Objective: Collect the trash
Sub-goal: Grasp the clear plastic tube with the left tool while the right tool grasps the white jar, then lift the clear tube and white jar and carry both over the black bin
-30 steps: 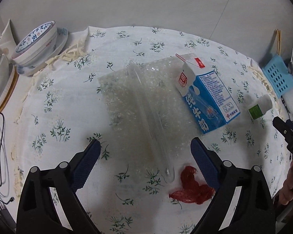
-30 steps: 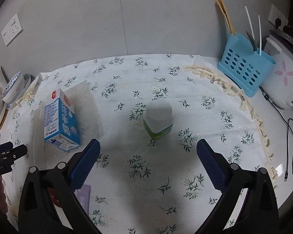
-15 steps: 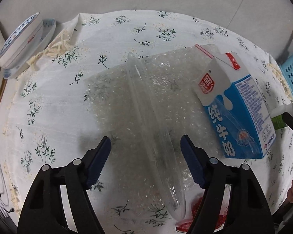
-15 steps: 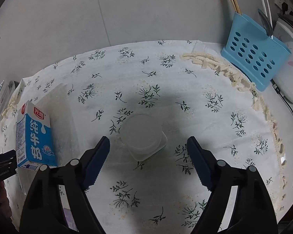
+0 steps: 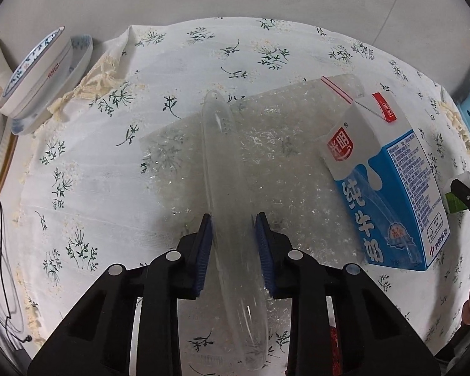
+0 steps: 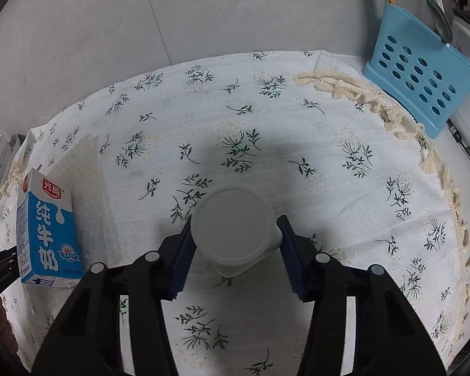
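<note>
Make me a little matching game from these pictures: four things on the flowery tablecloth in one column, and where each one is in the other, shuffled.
Things:
1. clear plastic tube
2. white-lidded jar
3. milk carton
4. blue basket

Places:
A. off the cloth's far right edge, by the wall
B. between the right gripper's closing jaws
C. lying on the bubble wrap's right side
D. between the left gripper's closing jaws

Pairs: 1-D, 2-B, 3-C, 4-A
</note>
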